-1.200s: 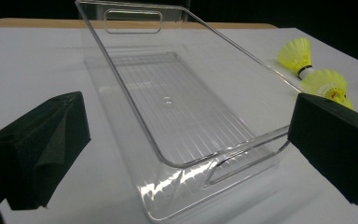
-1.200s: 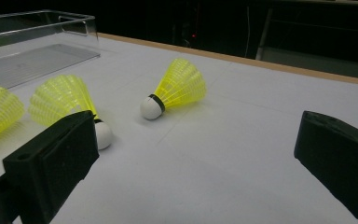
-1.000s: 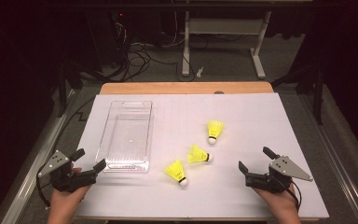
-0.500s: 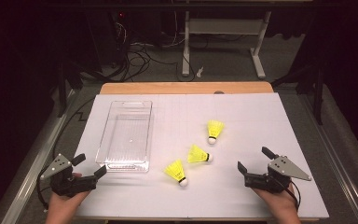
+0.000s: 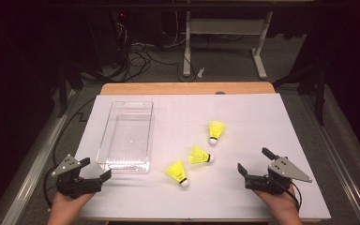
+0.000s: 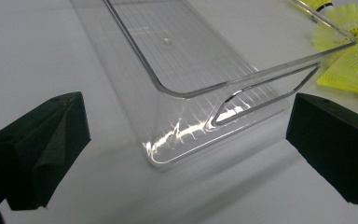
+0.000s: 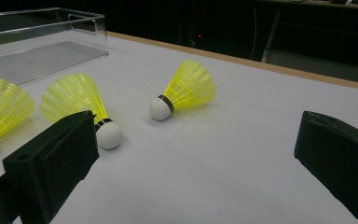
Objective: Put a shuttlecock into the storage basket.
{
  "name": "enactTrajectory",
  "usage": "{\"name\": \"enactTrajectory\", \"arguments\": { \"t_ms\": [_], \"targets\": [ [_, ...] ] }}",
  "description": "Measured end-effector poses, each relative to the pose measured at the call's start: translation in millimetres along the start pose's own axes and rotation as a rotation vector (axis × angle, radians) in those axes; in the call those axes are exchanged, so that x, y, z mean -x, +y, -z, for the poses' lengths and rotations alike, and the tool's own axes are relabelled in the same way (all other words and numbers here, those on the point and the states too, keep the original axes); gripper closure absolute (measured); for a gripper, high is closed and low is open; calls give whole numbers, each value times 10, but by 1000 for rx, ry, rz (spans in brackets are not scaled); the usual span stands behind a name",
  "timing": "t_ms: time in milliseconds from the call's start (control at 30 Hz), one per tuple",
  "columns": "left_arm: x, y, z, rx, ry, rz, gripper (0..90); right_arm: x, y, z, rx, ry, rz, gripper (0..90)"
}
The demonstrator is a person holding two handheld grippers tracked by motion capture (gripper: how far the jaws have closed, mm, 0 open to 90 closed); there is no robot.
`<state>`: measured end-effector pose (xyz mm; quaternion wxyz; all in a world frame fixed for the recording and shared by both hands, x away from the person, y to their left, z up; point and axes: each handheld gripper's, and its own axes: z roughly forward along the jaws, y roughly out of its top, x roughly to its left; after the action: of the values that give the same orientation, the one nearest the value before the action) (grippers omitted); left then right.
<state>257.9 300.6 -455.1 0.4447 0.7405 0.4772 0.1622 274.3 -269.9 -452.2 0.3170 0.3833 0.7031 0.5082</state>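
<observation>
Three yellow shuttlecocks (image 5: pixel 189 162) lie loose on the white table (image 5: pixel 243 112), just right of the empty clear bin (image 5: pixel 126 136). I keep my left gripper (image 5: pixel 93 180) spread wide facing the bin's near end, likely to steady it. My right gripper (image 5: pixel 253 171), jaws apart and holding nothing, faces the shuttlecocks for a pick.

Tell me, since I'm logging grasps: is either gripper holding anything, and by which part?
Nothing is held. The left gripper and right gripper are both open, apart from the clear bin and shuttlecocks.
</observation>
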Motion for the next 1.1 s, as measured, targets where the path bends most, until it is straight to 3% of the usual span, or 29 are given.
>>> {"name": "enactTrajectory", "arguments": {
  "t_ms": [267,767,1100],
  "targets": [
    [12,-8,-48,-50,3,-5,8,4,7,8,9,12,-16,3],
    [11,-11,-96,-162,7,50,8,9,8,1,-10,11,-40,2],
    [39,-15,-151,-234,19,41,8,0,9,-5,-15,5,-28,2]
  ]
}}
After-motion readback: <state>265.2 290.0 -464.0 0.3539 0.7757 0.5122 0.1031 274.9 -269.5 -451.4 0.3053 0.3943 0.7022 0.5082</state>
